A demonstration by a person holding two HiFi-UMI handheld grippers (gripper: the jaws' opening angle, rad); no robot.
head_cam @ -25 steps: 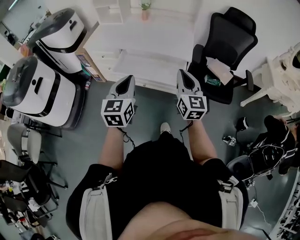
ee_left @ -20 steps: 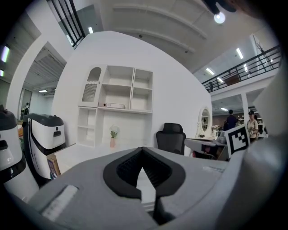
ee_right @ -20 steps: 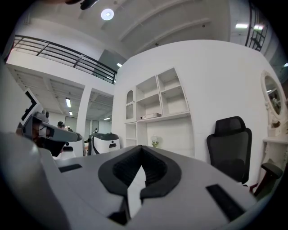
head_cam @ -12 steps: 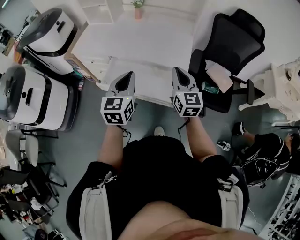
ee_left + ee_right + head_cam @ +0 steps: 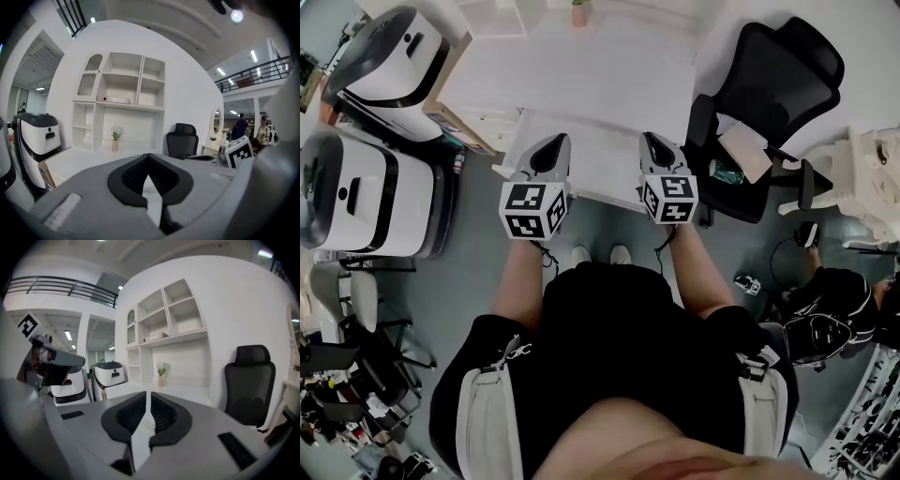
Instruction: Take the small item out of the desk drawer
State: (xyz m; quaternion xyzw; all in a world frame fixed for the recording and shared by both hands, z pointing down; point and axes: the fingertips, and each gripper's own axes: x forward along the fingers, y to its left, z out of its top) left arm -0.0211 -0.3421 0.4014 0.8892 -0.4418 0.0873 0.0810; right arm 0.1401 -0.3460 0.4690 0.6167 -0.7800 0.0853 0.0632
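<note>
Nearest me, the left gripper (image 5: 553, 145) and the right gripper (image 5: 654, 148) are both pinched closed on nothing, side by side at the front edge of the flat white desk (image 5: 581, 84). The small item is out of my sight. Beyond stand a black mesh office chair (image 5: 769, 84) and white wall shelves (image 5: 122, 89).

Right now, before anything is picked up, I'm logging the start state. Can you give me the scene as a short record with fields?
Setting: person standing in front of a white desk
Left gripper: jaws together, nothing between them, pointing at the desk
Right gripper: jaws together, nothing between them, level with the left one
Right of desk: black office chair
Left of desk: two white machines
Back of desk: small potted plant
Small item: not visible in any view
</note>
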